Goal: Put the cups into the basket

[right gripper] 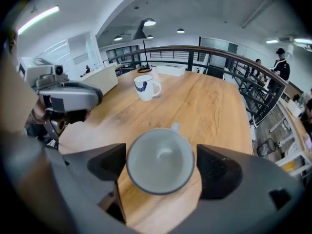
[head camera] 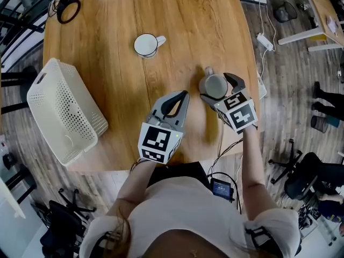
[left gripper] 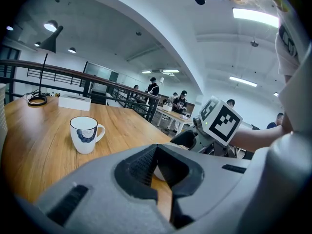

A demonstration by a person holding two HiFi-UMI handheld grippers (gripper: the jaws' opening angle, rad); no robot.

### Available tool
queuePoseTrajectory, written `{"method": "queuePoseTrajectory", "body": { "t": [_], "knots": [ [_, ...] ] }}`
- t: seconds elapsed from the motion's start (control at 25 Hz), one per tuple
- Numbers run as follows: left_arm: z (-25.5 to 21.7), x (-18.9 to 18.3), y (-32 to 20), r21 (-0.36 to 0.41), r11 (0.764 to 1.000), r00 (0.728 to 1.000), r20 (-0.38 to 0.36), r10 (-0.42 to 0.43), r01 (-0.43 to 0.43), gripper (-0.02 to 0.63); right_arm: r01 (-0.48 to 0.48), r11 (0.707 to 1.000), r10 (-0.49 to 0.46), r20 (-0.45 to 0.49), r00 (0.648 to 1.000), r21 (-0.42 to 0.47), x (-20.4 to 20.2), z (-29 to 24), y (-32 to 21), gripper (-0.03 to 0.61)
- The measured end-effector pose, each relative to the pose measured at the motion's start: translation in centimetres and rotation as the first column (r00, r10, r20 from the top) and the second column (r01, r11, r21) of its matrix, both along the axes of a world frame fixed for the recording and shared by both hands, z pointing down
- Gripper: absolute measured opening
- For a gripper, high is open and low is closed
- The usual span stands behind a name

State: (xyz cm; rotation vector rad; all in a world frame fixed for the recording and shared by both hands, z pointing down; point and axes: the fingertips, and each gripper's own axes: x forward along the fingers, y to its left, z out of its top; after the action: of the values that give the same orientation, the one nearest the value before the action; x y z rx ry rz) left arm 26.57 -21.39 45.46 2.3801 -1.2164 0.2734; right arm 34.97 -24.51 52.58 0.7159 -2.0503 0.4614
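Cups stand apart on the wooden bench (head camera: 107, 15). A grey cup (head camera: 215, 86) sits upright between the spread jaws of the right tool (head camera: 220, 88), with its right side clear of the pad. A white cup with a blue mark (head camera: 146, 44) stands farther out. The left tool (head camera: 183, 97) is pressed together and empty, just beside the right one. The white basket (head camera: 80, 106) rests at the bench's left edge.

This looks like an open-plan office. A long wooden surface (head camera: 107, 85) stands on plank flooring (head camera: 290, 95), with black swivel chairs (head camera: 303, 179) nearby and a white power strip (head camera: 265, 41) trailing cables. A dark railing (right gripper: 229, 67) runs past, strip lights (left gripper: 253, 17) hang overhead, and people (left gripper: 181, 100) gather at other desks.
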Motion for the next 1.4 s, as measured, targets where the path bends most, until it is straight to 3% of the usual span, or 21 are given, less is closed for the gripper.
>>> {"method": "queuePoseTrajectory", "body": {
  "t": [0.6, 1.0, 1.4],
  "knots": [
    [1.0, -0.9, -0.3, -0.026, 1.0, 1.0, 0.018, -0.007, 0.008, 0.008, 0.019, 0.999, -0.023, -0.083, 0.996, -0.045, -0.4, 1.5, -0.4, 0.423],
    [0.6, -0.8, -0.3, -0.01, 1.0, 1.0, 0.008, -0.005, 0.005, 0.008, 0.024, 0.998, -0.029, -0.087, 0.996, -0.05, -0.6, 1.6, -0.7, 0.423],
    [0.1, -1.4, 0.3, 0.004, 1.0, 1.0, 0.025, -0.009, 0.009, 0.008, -0.037, 0.999, 0.035, -0.077, 0.996, -0.028, -0.5, 1.5, -0.8, 0.422]
  ]
}}
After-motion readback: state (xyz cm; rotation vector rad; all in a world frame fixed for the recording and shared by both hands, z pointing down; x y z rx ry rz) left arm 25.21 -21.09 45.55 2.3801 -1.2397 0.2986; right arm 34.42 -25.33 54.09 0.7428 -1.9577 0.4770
